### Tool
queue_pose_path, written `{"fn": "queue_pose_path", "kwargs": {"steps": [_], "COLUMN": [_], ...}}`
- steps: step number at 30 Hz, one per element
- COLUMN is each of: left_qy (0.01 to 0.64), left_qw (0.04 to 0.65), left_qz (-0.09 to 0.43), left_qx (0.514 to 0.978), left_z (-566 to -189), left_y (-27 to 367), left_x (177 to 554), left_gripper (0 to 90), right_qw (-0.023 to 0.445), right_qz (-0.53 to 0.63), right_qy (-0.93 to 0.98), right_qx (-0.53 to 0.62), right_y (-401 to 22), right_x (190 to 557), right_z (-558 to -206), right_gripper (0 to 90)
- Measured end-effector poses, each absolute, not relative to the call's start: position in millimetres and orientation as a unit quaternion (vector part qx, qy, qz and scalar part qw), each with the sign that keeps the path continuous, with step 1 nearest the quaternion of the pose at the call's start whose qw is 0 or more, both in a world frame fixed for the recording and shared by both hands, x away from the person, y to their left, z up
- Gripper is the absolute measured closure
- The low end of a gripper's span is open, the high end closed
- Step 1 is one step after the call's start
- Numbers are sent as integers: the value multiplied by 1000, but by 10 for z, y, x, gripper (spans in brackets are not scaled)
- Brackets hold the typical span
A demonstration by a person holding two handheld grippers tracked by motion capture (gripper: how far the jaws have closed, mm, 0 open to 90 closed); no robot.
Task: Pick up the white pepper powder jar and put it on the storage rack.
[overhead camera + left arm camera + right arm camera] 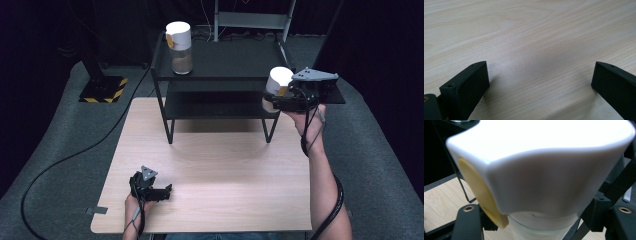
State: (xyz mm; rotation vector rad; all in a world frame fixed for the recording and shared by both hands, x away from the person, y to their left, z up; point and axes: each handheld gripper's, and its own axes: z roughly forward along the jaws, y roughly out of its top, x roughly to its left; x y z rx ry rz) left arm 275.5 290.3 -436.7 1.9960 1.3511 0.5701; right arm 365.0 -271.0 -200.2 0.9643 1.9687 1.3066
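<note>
Right gripper [274,100] clamped on white-lidded jar [277,82], held in air at right end of black two-tier shelf [225,60], level with top tier. Jaws gripping low on jar body under bulky lid [544,170]; top-heavy, could tilt or slip out. Risk of clipping shelf edge or leg when setting down, knocking jar off. Matching jar [179,47] standing at left of top tier, well apart. Left gripper [162,192] idle, jaws spread wide and empty, low over wooden table [531,37].
</note>
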Motion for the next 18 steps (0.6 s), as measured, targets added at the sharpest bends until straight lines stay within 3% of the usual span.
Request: {"fn": "queue_pose_path", "kwargs": {"steps": [18], "left_qy": [516], "left_qw": [326], "left_qz": [218], "left_qx": [762], "left_z": [-4367], "left_y": [2902], "left_x": [2755], "left_gripper": [11], "right_qw": [294], "right_qz": [495], "right_qy": [736], "right_qx": [355], "right_y": [-2691], "right_x": [3711], "right_z": [-1739], "right_gripper": [296]}}
